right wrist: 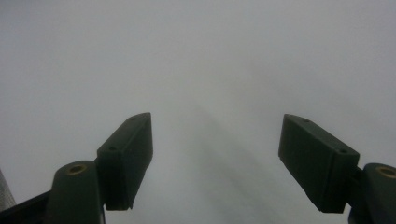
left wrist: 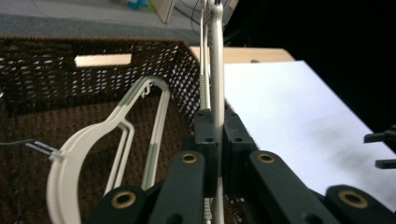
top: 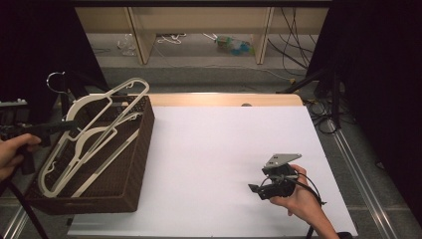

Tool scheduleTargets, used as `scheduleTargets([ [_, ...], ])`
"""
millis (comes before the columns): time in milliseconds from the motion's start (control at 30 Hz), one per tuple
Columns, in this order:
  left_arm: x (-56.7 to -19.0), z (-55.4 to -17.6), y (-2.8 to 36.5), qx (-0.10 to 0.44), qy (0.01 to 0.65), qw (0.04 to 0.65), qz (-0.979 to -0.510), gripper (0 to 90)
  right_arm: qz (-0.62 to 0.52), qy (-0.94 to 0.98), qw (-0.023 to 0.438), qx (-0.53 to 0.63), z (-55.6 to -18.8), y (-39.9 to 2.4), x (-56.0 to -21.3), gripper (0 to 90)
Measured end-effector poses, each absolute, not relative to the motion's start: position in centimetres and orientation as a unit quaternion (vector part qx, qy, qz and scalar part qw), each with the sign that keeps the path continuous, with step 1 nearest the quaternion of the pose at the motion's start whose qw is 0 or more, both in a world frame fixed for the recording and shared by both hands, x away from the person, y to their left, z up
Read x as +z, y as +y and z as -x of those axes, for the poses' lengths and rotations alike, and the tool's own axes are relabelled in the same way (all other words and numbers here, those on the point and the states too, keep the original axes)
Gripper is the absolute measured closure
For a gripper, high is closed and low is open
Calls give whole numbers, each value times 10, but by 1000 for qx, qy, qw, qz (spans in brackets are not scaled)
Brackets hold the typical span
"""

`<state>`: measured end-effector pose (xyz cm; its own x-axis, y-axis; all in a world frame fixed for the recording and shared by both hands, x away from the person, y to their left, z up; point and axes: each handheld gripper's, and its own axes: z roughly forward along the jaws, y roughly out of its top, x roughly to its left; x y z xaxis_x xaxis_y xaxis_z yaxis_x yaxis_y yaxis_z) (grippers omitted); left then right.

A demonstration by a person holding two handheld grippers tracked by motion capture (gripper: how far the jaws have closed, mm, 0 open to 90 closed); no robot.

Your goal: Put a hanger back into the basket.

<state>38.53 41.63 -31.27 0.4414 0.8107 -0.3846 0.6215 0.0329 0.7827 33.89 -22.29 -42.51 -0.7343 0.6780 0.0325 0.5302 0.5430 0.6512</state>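
Your left gripper [left wrist: 216,140] is clamping a cream hanger [top: 107,107] above the brown basket [top: 127,179] — a second hanger [left wrist: 100,154] is lying inside. Your right gripper [top: 259,190] is resting wide open and empty on the white table [top: 209,149] — transfer barely begun.

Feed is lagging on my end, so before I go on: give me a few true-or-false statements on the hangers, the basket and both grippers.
1. The left gripper is clamped on a cream hanger. True.
2. The right gripper holds a hanger. False: its jaws stand open with nothing between them, above the white table.
3. A second hanger lies inside the brown wicker basket. True.
4. The basket sits at the right edge of the table. False: it sits at the left edge.
5. The held hanger lies flat on the white table. False: it is raised over the basket.
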Motion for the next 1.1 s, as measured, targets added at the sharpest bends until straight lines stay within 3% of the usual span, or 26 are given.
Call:
scheduleTargets([
  [300, -319, -398, 425, 85, 506, 470, -718, 868, -347, 872, 111, 328, -339, -223, -426, 271],
  [567, -324, -399, 440, 92, 515, 473, -709, 868, -349, 873, 106, 325, -338, -223, -427, 272],
  [1100, -359, -409, 442, 55, 529, 452, -716, 867, -348, 873, 107, 325, -338, -223, -426, 272],
])
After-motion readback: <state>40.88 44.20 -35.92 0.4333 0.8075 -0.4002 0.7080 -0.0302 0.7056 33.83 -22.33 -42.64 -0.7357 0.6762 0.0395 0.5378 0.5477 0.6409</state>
